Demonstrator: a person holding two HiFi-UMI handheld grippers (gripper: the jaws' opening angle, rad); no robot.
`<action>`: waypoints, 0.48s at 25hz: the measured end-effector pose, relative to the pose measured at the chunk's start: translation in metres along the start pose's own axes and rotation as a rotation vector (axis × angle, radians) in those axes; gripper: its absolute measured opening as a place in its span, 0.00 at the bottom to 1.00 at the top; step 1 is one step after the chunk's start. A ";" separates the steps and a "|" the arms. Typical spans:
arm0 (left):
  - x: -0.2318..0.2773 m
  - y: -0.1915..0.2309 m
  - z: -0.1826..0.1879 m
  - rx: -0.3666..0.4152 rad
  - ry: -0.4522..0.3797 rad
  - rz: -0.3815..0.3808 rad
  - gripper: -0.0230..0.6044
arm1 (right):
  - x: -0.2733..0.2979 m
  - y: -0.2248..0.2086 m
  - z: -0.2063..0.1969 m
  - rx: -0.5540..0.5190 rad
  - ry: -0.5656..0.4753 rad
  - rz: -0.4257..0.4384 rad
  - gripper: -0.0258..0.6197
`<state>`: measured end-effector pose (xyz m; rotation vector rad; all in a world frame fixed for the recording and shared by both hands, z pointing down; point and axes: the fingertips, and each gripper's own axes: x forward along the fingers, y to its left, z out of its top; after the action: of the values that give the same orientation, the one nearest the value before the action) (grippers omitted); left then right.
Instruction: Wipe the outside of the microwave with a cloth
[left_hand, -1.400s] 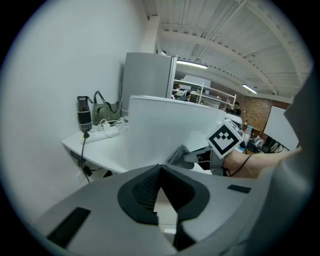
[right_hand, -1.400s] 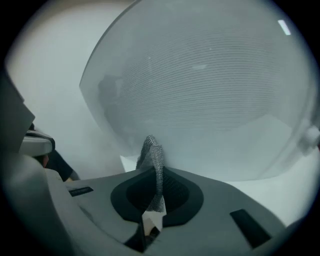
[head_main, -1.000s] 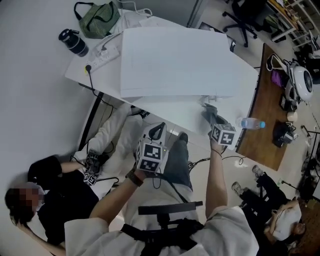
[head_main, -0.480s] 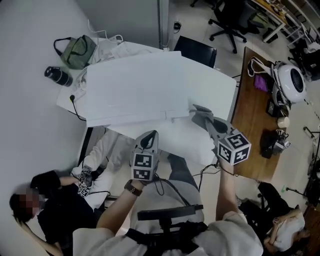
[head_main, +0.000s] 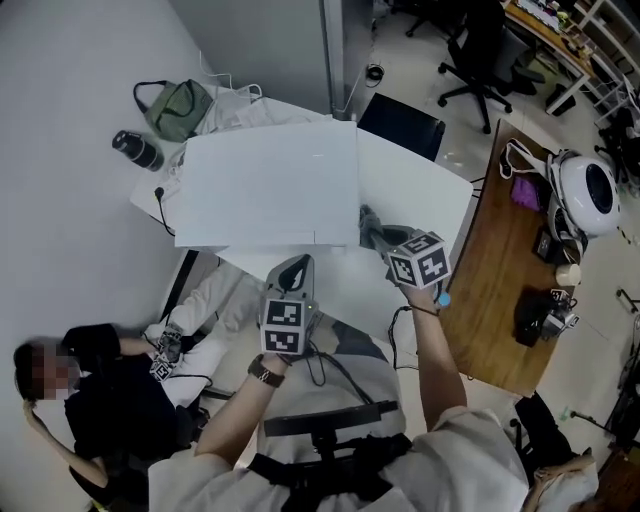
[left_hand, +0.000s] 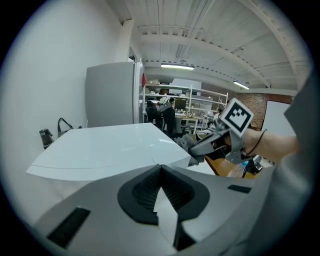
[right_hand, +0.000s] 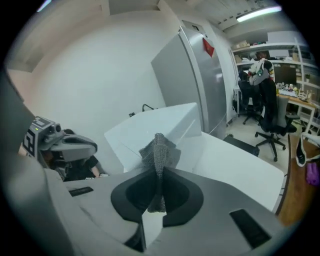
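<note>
The white microwave (head_main: 270, 185) stands on a white table (head_main: 425, 195), seen from above. My right gripper (head_main: 376, 232) is shut on a grey cloth (head_main: 368, 222) and holds it against the microwave's right side, near the front corner. In the right gripper view the cloth (right_hand: 159, 149) sticks up from between the jaws, with the microwave (right_hand: 150, 125) just behind it. My left gripper (head_main: 296, 268) hangs below the microwave's front edge, shut on nothing. Its own view looks across the microwave top (left_hand: 110, 145) to the right gripper (left_hand: 207, 145).
A green bag (head_main: 178, 103) and a dark bottle (head_main: 138, 150) lie at the table's far left end. A person (head_main: 110, 400) sits on the floor to the left. A wooden table (head_main: 500, 270) with gear stands at the right. A tall grey fridge (right_hand: 200, 80) rises behind.
My right gripper has carried the cloth left, from the table's right part up to the microwave's right side. The left gripper has stayed near the front edge. The head view has shifted.
</note>
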<state>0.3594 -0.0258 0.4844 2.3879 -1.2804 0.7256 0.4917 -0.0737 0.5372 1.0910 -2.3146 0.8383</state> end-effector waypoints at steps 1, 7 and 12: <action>0.001 -0.002 0.001 0.003 0.003 0.007 0.10 | 0.009 -0.009 -0.010 0.019 0.018 -0.004 0.04; 0.016 -0.012 0.001 0.023 0.035 0.028 0.10 | 0.080 -0.052 -0.091 0.166 0.163 -0.006 0.04; 0.029 -0.023 -0.003 0.026 0.057 0.037 0.10 | 0.115 -0.084 -0.146 0.223 0.273 -0.026 0.04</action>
<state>0.3913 -0.0313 0.5018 2.3515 -1.3028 0.8202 0.5106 -0.0765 0.7403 1.0207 -2.0136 1.1791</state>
